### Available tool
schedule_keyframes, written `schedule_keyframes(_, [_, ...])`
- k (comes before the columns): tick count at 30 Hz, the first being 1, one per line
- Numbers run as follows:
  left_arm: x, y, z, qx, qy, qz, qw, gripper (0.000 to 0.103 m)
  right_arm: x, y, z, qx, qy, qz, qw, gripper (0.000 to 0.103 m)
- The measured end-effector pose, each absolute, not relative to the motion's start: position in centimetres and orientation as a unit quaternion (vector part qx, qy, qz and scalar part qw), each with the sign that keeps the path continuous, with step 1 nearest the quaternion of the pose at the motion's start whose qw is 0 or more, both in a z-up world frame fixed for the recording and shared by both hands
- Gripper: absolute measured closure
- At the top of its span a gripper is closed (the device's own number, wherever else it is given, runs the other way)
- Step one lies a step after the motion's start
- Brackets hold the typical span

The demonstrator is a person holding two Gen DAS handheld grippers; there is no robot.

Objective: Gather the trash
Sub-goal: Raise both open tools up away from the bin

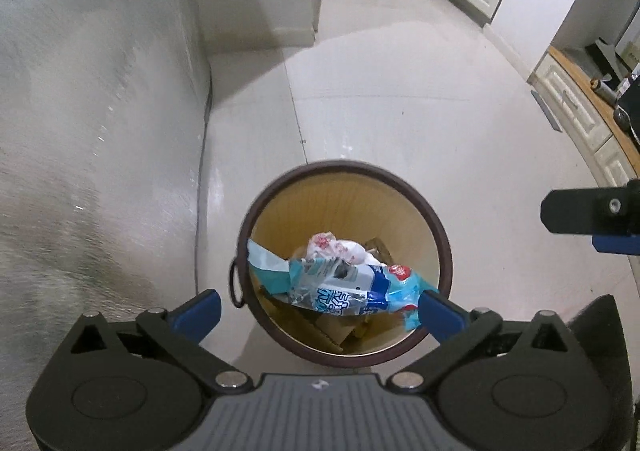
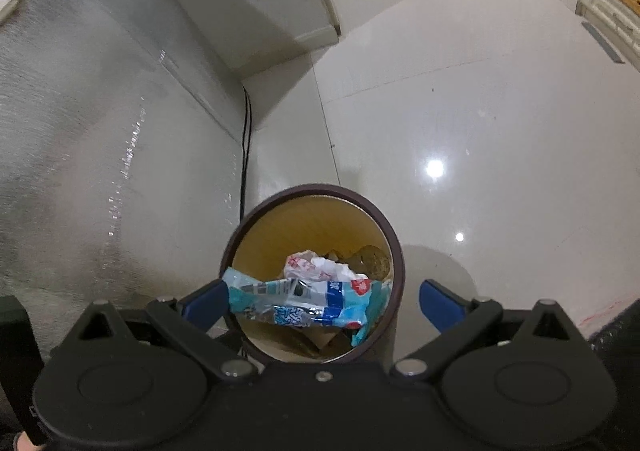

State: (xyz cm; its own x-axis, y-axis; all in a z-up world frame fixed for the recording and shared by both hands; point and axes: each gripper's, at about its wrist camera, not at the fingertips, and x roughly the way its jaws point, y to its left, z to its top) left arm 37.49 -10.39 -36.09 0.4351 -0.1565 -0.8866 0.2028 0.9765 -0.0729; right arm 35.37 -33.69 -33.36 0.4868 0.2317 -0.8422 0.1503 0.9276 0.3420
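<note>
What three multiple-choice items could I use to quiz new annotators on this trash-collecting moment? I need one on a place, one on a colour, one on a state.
1. Where does the blue and white plastic wrapper lie?
A. On the floor beside the bin
B. Inside the round bin, across its opening
C. On the wooden counter

2. What colour is the bin's rim?
A. Dark brown
B. Bright green
C. White

3. How does the left gripper stand?
A. Shut on the wrapper
B. Shut on nothing
C. Open, jaws spread wide above the bin

Key: 1 B, both wrist views show the wrapper spanning the inside of the bin over the other trash. 2 A, the ring around the yellowish inner wall is dark brown. 3 C, its blue pads stand far apart, pressing on nothing.
</note>
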Motion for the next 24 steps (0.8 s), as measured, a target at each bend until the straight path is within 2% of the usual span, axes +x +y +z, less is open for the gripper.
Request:
schedule_keyframes(7, [34.6,-9.4,-30.9,0.026,0.487,-0.099,0.868,0.000,32.2,-33.4,-28.6,0.176,0.475,0.026,0.862,0.000])
schedule_keyframes(24, [24.3,-6.9,-14.4,0.000,0.384,-0.095,0.918,0.000,22.3,-31.5,-14.4,0.141,0.364,0.026,0.920,0.000])
